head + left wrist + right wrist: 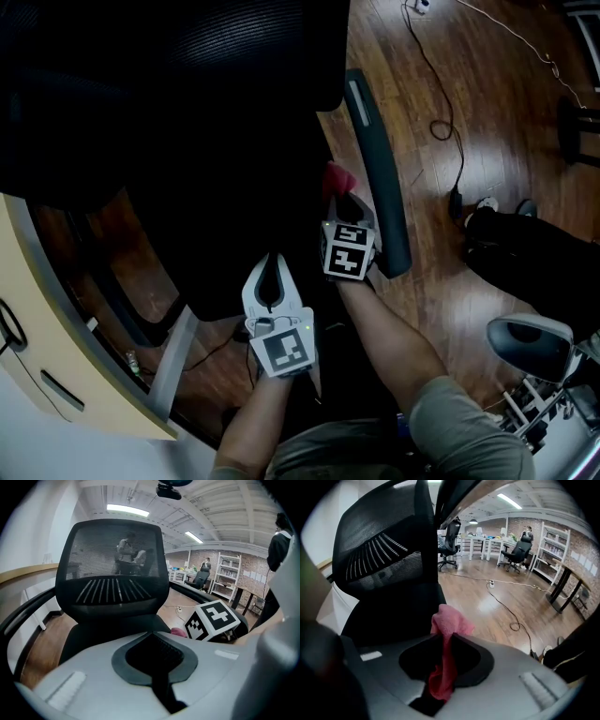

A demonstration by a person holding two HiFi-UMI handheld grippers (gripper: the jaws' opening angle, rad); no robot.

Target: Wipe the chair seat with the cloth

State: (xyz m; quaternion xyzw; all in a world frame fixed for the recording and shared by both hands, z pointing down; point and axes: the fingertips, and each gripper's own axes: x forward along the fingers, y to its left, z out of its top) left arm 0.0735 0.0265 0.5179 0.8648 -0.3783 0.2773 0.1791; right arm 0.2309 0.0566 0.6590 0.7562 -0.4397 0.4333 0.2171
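The black office chair's seat point(234, 216) lies dark below me, with its mesh backrest point(117, 573) rising behind it. My right gripper point(345, 199) is at the seat's right edge, just inside the armrest point(380, 169). It is shut on a pink cloth point(449, 623), which bunches out past the jaw tips over the seat point(393, 616). The cloth point(338, 178) shows as a small red tuft in the head view. My left gripper point(272, 267) hovers over the seat's front edge, shut with nothing between its jaws. The right gripper's marker cube point(213, 618) is just to its right.
A black cable point(441, 112) runs over the wooden floor right of the chair. A black bag or shoes point(534, 253) and another chair's base point(530, 342) are at the right. A pale desk edge point(56, 356) borders the left. Distant desks and chairs point(518, 552) fill the room.
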